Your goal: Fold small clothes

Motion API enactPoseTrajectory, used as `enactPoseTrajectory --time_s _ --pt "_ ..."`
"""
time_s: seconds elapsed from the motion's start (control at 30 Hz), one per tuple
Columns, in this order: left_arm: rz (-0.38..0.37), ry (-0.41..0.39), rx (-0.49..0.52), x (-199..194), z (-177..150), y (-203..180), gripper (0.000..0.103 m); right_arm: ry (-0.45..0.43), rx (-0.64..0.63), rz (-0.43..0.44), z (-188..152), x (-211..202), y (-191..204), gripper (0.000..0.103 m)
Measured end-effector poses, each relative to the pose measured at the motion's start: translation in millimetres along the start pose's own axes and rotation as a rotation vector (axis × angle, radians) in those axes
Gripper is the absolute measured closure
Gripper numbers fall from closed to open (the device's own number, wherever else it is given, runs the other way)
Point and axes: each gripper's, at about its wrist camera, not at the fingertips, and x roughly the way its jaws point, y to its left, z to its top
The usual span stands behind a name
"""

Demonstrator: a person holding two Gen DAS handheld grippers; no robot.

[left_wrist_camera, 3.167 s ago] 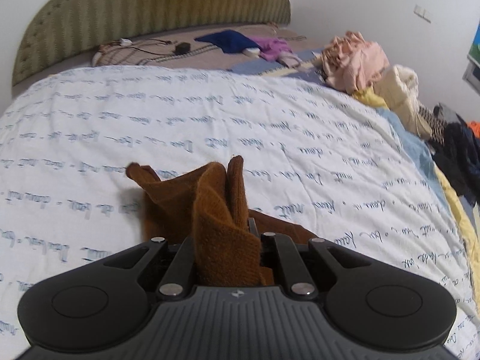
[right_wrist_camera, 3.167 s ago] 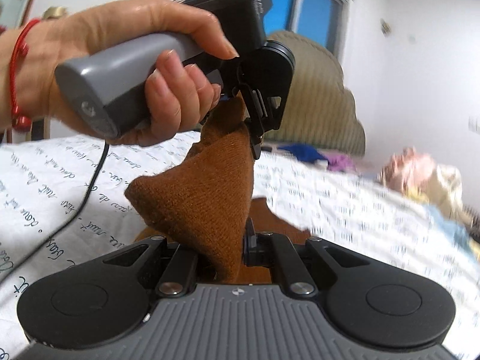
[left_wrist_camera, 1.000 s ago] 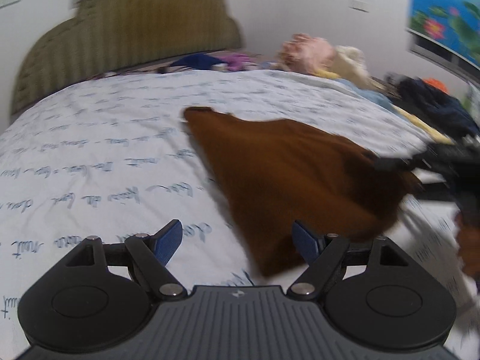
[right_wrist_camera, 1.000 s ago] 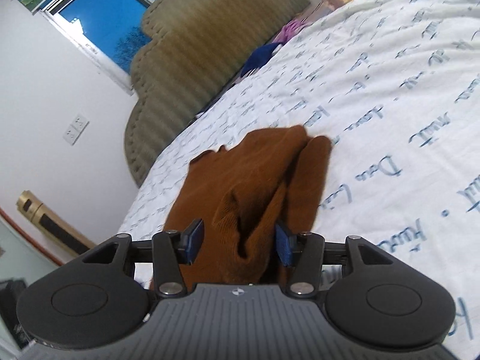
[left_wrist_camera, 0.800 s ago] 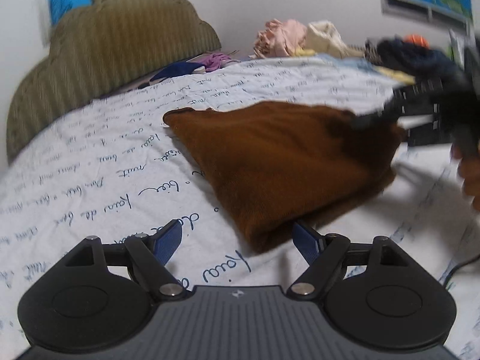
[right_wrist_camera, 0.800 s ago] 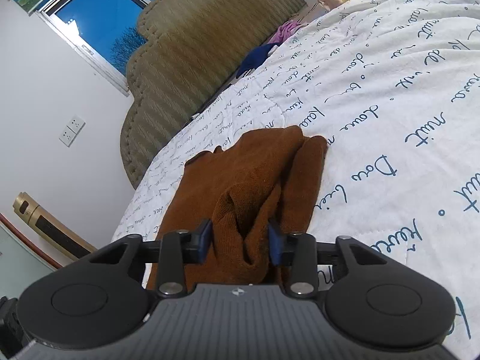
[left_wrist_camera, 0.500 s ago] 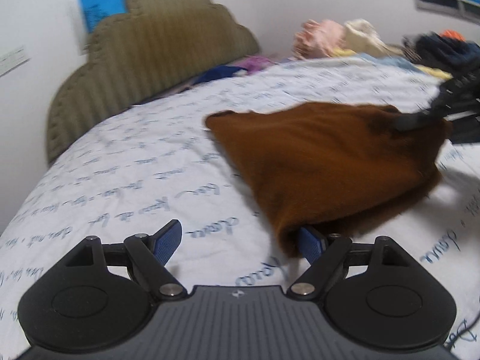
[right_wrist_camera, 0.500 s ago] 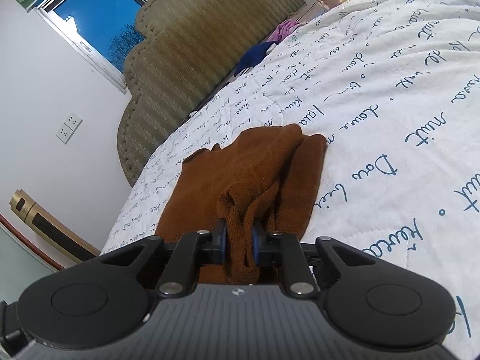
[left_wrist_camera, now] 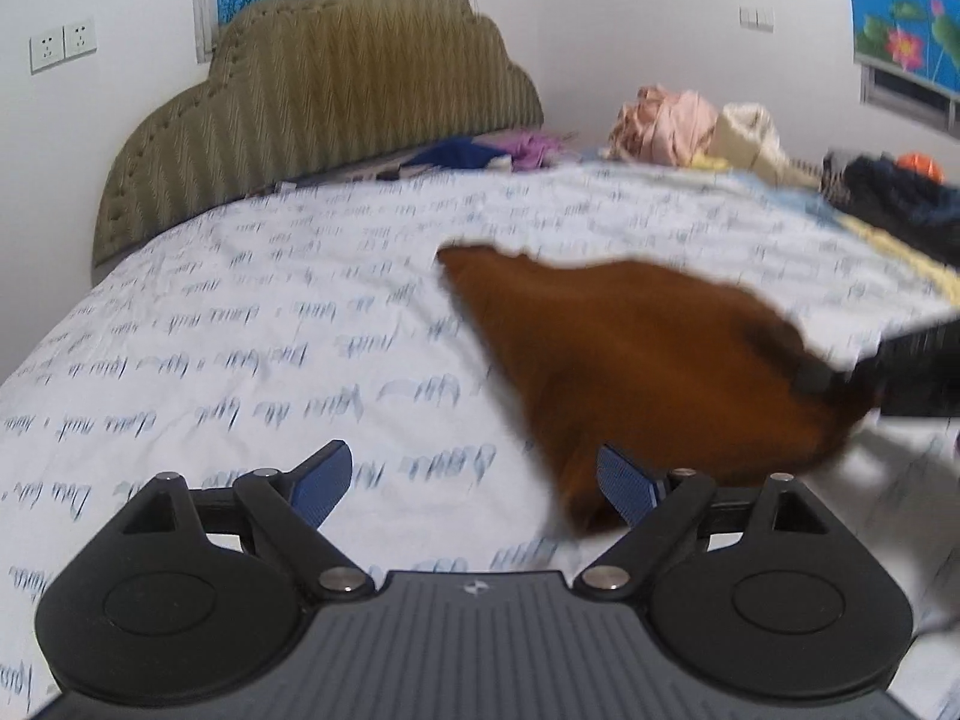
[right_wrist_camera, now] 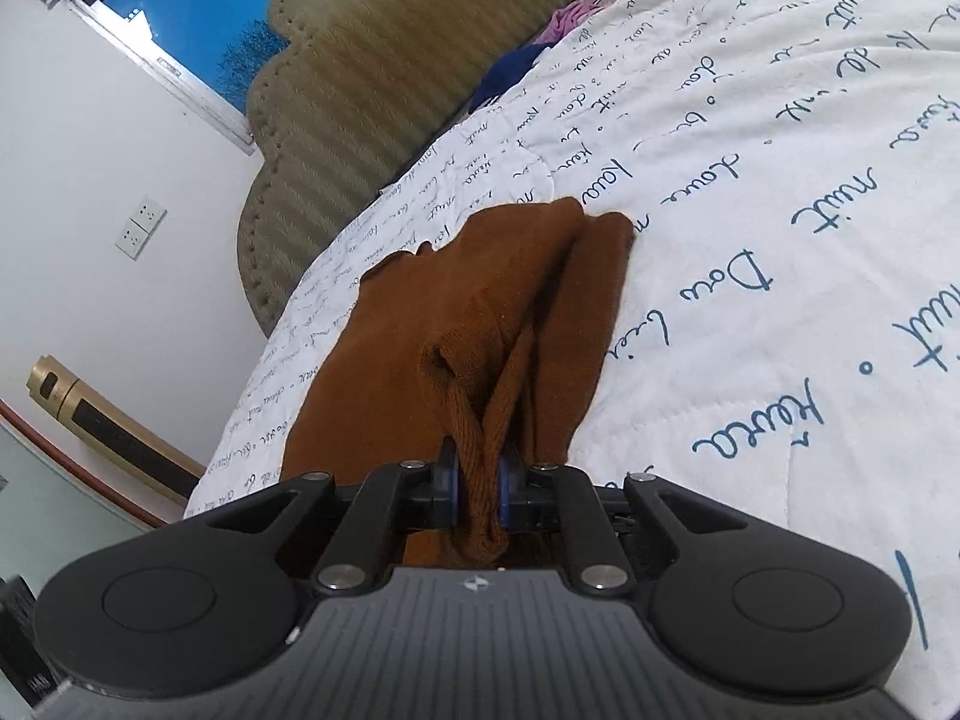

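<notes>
A brown knit garment (left_wrist_camera: 648, 360) lies spread on the white bedspread with blue writing (left_wrist_camera: 270, 324). In the left wrist view my left gripper (left_wrist_camera: 474, 483) hovers just in front of the garment's near corner; its jaws are opening wide and nothing is between the blue pads (left_wrist_camera: 624, 483). The right gripper comes in from the right edge of that view, clamped on the garment's right end. Seen from the right wrist, my right gripper (right_wrist_camera: 477, 483) is shut on a bunched fold of the brown garment (right_wrist_camera: 480, 324), which stretches away over the bed.
A padded olive headboard (left_wrist_camera: 324, 102) stands at the far end. Heaps of clothes lie along the bed's far and right side: a pink and cream pile (left_wrist_camera: 690, 126) and dark garments (left_wrist_camera: 894, 192). A blue cloth (left_wrist_camera: 456, 153) and a purple one lie by the headboard.
My right gripper closed on the bunched fold of the brown garment. My left gripper let the garment go earlier, widened, and its view swung so the garment sits to its right.
</notes>
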Motion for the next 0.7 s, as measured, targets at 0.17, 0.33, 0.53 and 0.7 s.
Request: enactPoseTrajectory --time_s 0.17,0.33,0.53,0.7 --pt "0.007 -0.009 0.019 20 22 -24 0.013 0.0 0.094 0.081 -2 0 -7 0.087" --pt "0.028 0.114 0.081 52 6 -42 0.013 0.024 0.123 0.049 -5 0 -17 0.086" --pt "0.01 0.106 0.049 45 2 -35 0.013 0.012 0.085 0.061 -7 -9 -13 0.072" --pt "-0.018 0.108 -0.027 50 18 -18 0.013 -0.043 0.007 -0.006 6 -15 -4 0.028"
